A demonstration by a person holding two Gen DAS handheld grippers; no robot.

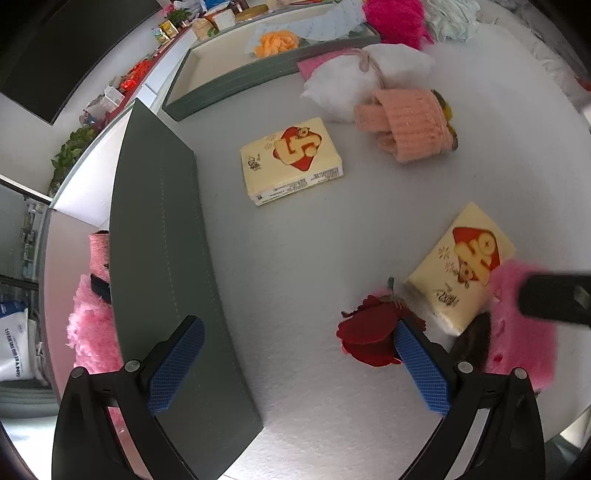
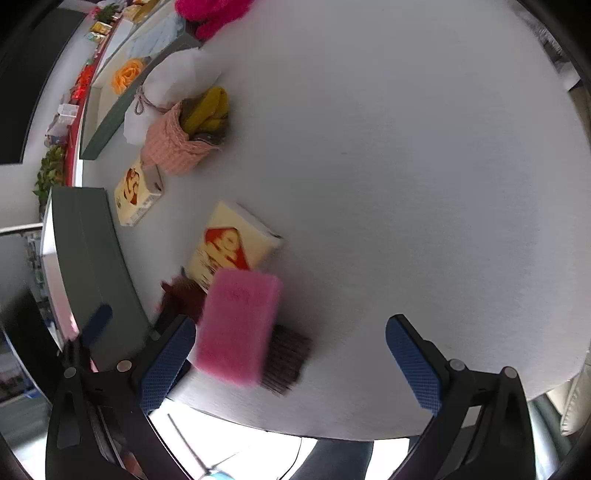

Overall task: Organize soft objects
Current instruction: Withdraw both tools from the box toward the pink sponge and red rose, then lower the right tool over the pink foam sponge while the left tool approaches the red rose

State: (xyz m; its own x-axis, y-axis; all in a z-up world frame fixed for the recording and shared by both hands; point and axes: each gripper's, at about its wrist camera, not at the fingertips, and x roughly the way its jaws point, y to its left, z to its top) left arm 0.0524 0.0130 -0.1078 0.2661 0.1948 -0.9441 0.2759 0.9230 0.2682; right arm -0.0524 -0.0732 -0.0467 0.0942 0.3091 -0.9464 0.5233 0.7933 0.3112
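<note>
My left gripper (image 1: 299, 365) is open and empty, low over the table beside the near green tray (image 1: 166, 258). A dark red fabric flower (image 1: 369, 336) lies just behind its right finger. My right gripper (image 2: 291, 362) is open and empty; a pink sponge (image 2: 240, 325) lies on a dark brown cloth (image 2: 288, 362) near its left finger. The sponge also shows in the left wrist view (image 1: 524, 325). Two yellow tissue packs (image 1: 291, 158) (image 1: 461, 266), a salmon knitted cloth (image 1: 410, 122) and a white pouch (image 1: 354, 77) lie further back.
A second green tray (image 1: 221, 85) at the back holds an orange flower (image 1: 277, 42). Pink fluffy items (image 1: 92, 325) sit behind the near tray's wall. Magenta fluff (image 1: 395, 18) lies at the far edge. The table's front edge (image 2: 332, 432) is close.
</note>
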